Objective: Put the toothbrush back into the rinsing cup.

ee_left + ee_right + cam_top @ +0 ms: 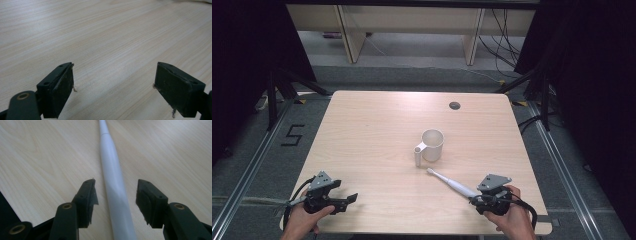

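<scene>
Jaws of our left gripper (113, 87) stand wide apart over bare table (100, 37). On our right gripper (116, 200) they are parted too, the white toothbrush (113, 187) lying between them untouched, pointing toward the mug (432, 145).

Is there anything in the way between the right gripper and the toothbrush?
No. The right gripper is open with the toothbrush handle lying on the table between its jaws, and nothing sits between them.
</scene>
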Available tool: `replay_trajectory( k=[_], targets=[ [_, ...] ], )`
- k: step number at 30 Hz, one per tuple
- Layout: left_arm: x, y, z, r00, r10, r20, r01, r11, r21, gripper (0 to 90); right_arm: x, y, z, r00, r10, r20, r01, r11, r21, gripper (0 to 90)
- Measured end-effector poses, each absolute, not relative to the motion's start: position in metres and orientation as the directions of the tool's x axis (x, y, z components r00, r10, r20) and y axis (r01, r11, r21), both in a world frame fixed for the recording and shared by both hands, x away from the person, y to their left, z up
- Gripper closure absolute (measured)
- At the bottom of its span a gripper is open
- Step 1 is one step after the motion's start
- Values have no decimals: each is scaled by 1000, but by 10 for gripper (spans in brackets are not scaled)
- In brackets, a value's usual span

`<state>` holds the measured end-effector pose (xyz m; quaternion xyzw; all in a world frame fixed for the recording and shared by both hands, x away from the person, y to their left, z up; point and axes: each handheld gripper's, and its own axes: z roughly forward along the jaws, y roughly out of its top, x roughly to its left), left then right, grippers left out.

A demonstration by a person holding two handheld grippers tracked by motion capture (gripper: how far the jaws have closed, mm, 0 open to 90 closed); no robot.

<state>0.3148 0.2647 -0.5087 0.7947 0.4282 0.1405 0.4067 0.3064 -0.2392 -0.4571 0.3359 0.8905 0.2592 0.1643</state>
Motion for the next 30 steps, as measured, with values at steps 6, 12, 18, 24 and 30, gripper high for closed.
replay_trajectory(
  k=[6,12,18,24,30],
  targets=[
    [315,265,-509,595,794,-122,567,-308,764,152,319,-231,-458,-735,665,-135,508,671,541,485],
    [315,263,-510,579,802,-144,569,-272,776,152,330,-220,-458,-752,646,-130,507,694,512,482],
    [314,263,-510,577,804,-147,570,-267,777,152,342,-204,-460,-774,621,-126,511,729,456,487],
    [315,263,-510,578,803,-147,569,-267,778,152,356,-194,-466,-797,592,-123,510,767,389,507],
    [315,264,-510,578,803,-148,566,-262,782,152,369,-186,-468,-824,556,-110,500,804,320,533]
  ],
)
